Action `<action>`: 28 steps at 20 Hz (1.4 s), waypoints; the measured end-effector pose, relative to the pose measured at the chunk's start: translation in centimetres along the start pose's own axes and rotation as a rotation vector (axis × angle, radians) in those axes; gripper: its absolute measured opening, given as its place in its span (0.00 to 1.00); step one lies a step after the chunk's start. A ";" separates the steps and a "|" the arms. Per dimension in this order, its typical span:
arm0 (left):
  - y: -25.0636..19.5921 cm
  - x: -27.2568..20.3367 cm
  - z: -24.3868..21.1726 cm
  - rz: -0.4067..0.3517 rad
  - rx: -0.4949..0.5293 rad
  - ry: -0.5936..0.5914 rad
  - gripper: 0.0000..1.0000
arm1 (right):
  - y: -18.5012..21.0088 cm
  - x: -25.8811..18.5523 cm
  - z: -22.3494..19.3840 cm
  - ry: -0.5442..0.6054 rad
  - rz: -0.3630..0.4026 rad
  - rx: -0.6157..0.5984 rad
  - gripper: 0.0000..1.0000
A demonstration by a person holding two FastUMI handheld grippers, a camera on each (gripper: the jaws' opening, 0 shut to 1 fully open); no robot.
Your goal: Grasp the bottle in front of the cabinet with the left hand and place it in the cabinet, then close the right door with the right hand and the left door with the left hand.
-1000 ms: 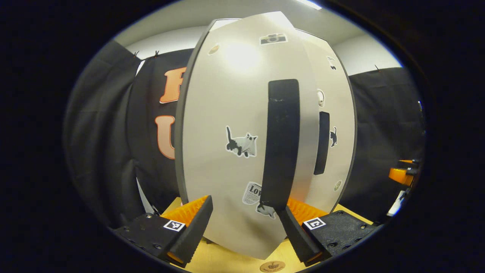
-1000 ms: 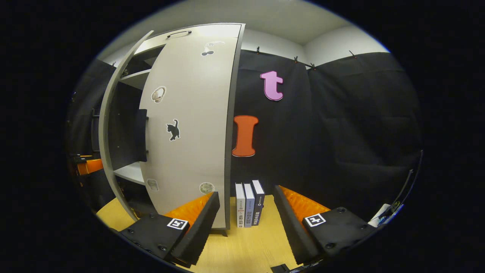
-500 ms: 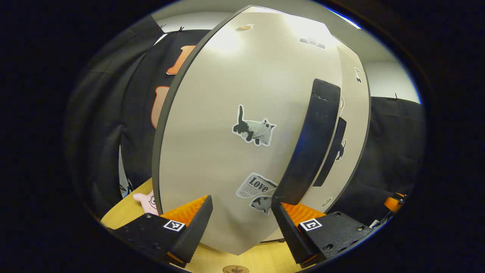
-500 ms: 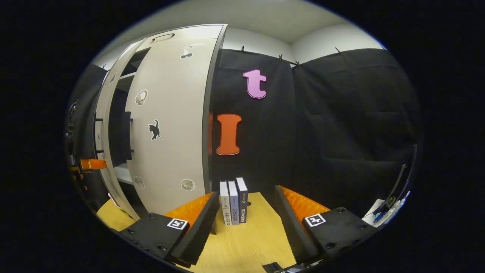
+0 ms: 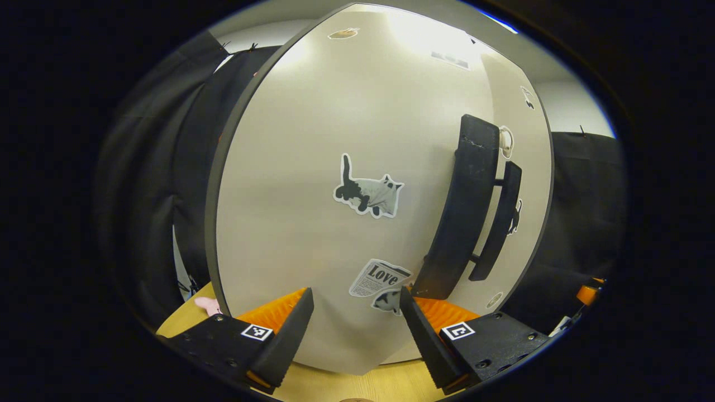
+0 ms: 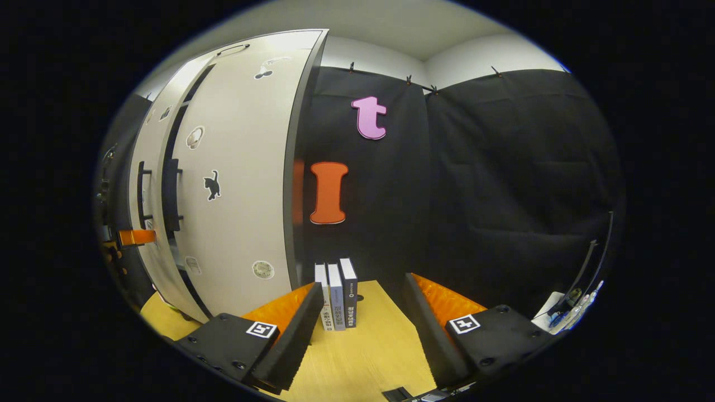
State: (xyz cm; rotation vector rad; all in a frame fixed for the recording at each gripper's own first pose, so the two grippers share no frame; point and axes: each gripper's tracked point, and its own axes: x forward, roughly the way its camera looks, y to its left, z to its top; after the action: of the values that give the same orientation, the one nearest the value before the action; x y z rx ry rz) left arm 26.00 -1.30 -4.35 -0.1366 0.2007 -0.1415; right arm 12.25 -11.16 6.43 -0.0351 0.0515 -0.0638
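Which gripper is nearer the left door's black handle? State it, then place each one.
Left. The left gripper is right up at the left door, its handle just past the jaws. The right gripper is off toward the books, facing the cabinet's right edge.

Left door (image 5: 313, 184): we have swung it nearly shut.
Gap to right door (image 6: 240, 184): we see it narrowed to a slit.
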 end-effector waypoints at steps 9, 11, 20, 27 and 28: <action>-0.1 0.5 -0.1 0.038 0.092 0.010 0.95 | -0.4 2.2 -0.9 0.031 0.017 -0.001 0.96; -0.2 0.5 -0.3 0.045 0.129 0.022 0.94 | -0.6 2.6 -1.0 0.040 0.024 -0.002 0.96; 1.4 -3.1 -0.2 0.090 0.124 0.049 0.94 | -0.7 3.9 -0.7 0.049 0.072 0.001 0.96; 3.8 -8.5 3.2 0.157 0.137 -0.005 0.94 | 1.3 4.6 0.2 0.033 0.148 0.000 0.96; 4.0 -9.3 3.9 0.166 0.140 -0.016 0.95 | 1.6 4.5 0.5 0.027 0.155 0.001 0.96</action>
State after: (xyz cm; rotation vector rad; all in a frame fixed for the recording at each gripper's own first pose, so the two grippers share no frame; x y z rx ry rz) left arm 18.26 4.58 0.57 0.0180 0.1844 0.0109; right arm 16.82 -9.80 6.61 -0.0289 0.0809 0.0906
